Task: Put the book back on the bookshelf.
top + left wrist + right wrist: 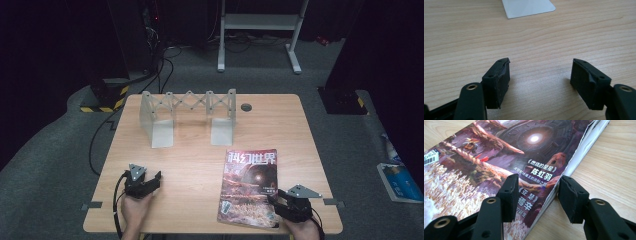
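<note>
A magazine (250,185) with a dark red science-fiction cover lies flat at the table's front right. My right gripper (274,200) is at its lower right corner, open. In the right gripper view the gripper (539,180) straddles the magazine's (499,157) right edge, one jaw over the cover and the other over bare wood, neither pressing on it. My left gripper (150,176) rests near the front left, open, with only wood between its fingers (499,77). A grey extending book rack (187,117) stands upright at the back of the table; one of its base plates (529,7) lies ahead of the left gripper (541,65).
The wooden table (200,165) has a round cable hole (246,106) at the back right. On the floor beyond stand a white metal frame (260,30) and a black-and-yellow striped base (107,97). Blue and white items (400,180) lie on the floor at right.
</note>
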Demonstrator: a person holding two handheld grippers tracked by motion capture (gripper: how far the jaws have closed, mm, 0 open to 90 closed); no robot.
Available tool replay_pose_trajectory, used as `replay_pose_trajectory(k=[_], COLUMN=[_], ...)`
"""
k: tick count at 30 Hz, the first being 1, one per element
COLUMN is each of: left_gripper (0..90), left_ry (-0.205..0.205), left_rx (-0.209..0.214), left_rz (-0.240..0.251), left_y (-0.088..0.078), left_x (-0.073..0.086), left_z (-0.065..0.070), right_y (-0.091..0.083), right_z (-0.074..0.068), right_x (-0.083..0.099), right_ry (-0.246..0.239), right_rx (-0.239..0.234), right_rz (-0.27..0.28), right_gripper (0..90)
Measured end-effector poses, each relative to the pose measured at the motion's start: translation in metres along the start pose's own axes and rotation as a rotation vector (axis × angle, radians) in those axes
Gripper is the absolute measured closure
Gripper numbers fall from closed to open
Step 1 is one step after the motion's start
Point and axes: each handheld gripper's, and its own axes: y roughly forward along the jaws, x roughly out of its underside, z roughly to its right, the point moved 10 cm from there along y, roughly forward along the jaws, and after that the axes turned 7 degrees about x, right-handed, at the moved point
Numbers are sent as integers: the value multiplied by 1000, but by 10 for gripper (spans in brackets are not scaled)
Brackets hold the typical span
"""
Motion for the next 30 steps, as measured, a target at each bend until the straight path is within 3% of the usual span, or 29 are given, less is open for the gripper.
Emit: replay_pose_trajectory(k=[30], left_gripper=[318], left_ry=[11], left_rx=[14], left_rz=[0], left_y=[0], left_x=[0], left_z=[2], right_y=[17], right_z=[-37], right_x=[-13], right_ry=[-23], right_rx=[-49], right_rz=[13], right_gripper=[513])
